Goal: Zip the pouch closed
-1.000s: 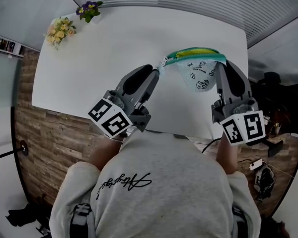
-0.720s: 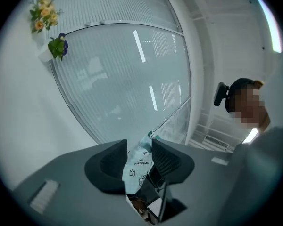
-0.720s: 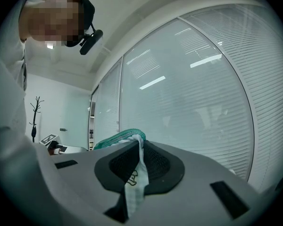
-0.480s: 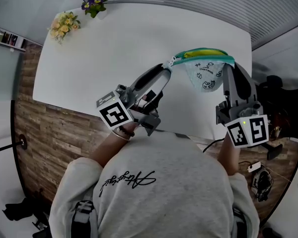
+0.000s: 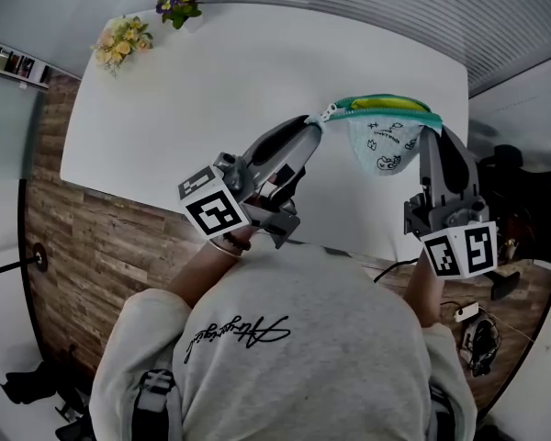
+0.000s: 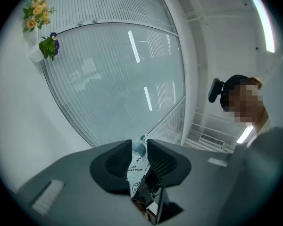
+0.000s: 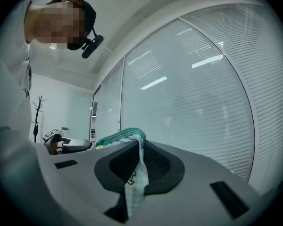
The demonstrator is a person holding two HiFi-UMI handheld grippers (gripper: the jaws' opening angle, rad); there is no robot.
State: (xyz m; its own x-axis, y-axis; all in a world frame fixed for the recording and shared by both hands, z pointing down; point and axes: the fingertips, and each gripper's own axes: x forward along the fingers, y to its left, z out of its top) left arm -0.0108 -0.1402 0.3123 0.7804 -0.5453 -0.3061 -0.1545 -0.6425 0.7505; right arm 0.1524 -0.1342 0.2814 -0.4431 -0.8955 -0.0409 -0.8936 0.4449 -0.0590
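Note:
A small pale pouch (image 5: 386, 143) with black doodle print and a green zip (image 5: 386, 105) along its top hangs in the air above the white table (image 5: 211, 81). My left gripper (image 5: 314, 125) is shut on its left end, where a white zipper pull (image 5: 329, 111) sticks out past the fingertips. In the left gripper view the printed fabric (image 6: 136, 166) is pinched in the left gripper (image 6: 139, 147). My right gripper (image 5: 433, 129) is shut on the pouch's right end. In the right gripper view the cloth (image 7: 134, 187) runs down through the right gripper (image 7: 140, 147), with the green zip (image 7: 120, 135) behind.
Yellow flowers (image 5: 124, 37) and a purple flower pot (image 5: 181, 3) stand at the table's far left corner. The table's near edge runs just under my hands, with wooden floor (image 5: 92, 246) to the left. Ribbed blinds fill the wall beyond the table.
My left gripper has rolled about its own axis, and its marker cube has swung round. The pouch stays stretched between both grippers, and the right gripper holds still.

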